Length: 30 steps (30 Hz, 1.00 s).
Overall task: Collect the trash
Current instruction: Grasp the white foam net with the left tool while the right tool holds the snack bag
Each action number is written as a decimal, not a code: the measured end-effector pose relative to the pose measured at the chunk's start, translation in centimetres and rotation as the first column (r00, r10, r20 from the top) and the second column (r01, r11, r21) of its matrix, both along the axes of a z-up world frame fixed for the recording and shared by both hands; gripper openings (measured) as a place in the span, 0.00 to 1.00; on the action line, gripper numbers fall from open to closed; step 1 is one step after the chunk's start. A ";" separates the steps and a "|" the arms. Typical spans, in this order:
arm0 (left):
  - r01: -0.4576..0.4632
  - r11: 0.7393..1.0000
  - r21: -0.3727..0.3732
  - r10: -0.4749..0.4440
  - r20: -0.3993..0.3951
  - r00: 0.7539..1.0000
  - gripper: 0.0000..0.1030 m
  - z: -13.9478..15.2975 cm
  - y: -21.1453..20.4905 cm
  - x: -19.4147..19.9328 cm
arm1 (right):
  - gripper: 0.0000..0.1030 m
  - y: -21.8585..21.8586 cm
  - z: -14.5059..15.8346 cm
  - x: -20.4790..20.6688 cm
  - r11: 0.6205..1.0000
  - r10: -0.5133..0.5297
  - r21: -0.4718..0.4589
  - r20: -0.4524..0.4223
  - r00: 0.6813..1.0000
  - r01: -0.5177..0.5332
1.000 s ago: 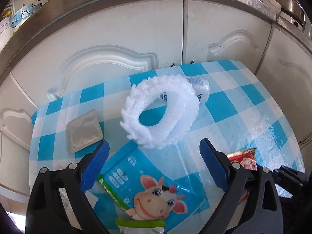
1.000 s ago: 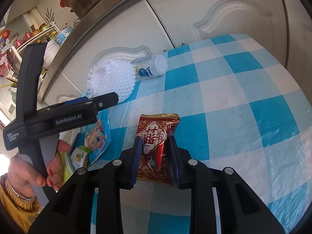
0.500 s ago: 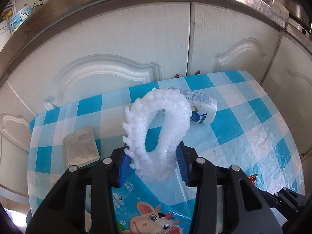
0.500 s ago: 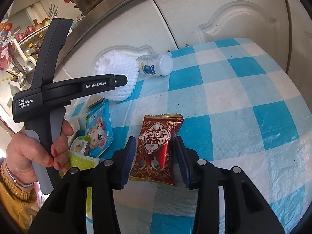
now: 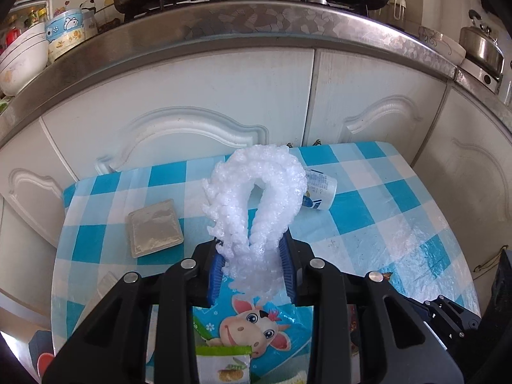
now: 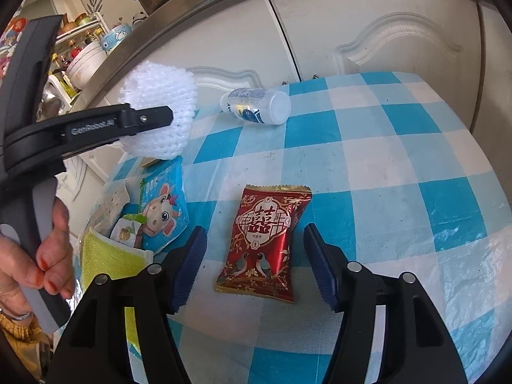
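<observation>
left wrist view, left tool (image 5: pixel 251 272) pinching foam net (image 5: pixel 256 204) (lifted), right tool (image 6: pixel 254 268) spread

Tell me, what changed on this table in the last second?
The left gripper closed on the white foam net and lifted it off the table. The right gripper opened, letting go of the red snack packet, which stays flat. The white bottle and cow packet stayed put.

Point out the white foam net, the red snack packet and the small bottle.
white foam net (image 5: pixel 256 198), left wrist view, top loop.
red snack packet (image 6: pixel 265 236), right wrist view, front centre.
small bottle (image 6: pixel 256 108), right wrist view, labelled side.
</observation>
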State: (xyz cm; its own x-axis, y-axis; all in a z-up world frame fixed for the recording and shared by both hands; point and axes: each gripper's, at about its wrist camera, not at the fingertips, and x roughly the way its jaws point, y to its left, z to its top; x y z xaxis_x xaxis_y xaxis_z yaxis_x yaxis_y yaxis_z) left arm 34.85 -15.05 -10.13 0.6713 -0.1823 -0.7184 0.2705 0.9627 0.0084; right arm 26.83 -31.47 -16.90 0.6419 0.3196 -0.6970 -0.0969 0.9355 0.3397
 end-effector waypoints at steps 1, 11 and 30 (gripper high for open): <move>-0.001 1.000 -0.008 0.001 0.004 1.000 0.32 0.3 0.3 -0.5 | 0.59 0.3 0.0 0.0 1.000 0.001 -0.023 -0.001 1.000 -0.001; -0.017 0.997 -0.081 0.016 -0.011 1.000 0.32 1.1 4.6 -7.0 | 0.38 1.9 -0.1 -0.3 0.973 -0.022 -0.229 -0.009 1.000 0.019; -0.120 0.981 -0.151 0.110 -0.070 0.991 0.32 -0.6 13.3 -16.2 | 0.29 0.2 0.4 -0.6 0.994 -0.022 -0.109 0.012 1.000 0.023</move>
